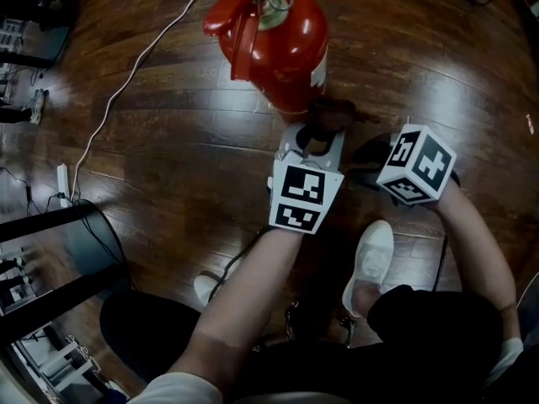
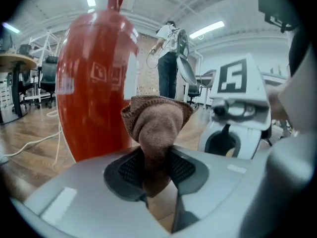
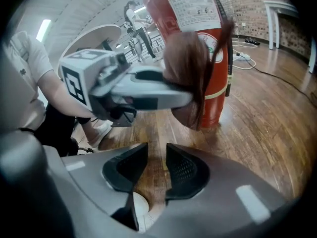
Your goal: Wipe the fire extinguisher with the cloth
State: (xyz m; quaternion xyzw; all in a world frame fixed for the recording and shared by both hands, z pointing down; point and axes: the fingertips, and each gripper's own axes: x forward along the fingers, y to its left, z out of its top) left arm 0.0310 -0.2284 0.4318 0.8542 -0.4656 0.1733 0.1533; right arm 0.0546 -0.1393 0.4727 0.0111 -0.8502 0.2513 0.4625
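The red extinguisher (image 1: 282, 45) stands on the floor (image 1: 168, 150). The left gripper (image 2: 156, 166) squeezes a brown cloth (image 2: 157, 120) in its jaws. The cloth seems to touch the extinguisher low down. The right gripper (image 3: 156, 166) has its jaws a little apart, holding nothing.

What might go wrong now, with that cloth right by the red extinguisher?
1. The extinguisher stands free on the floor and the right gripper is empty, so a hard push might tip it.
2. The left gripper pinches only a fold of the cloth; rubbing might pull it loose.
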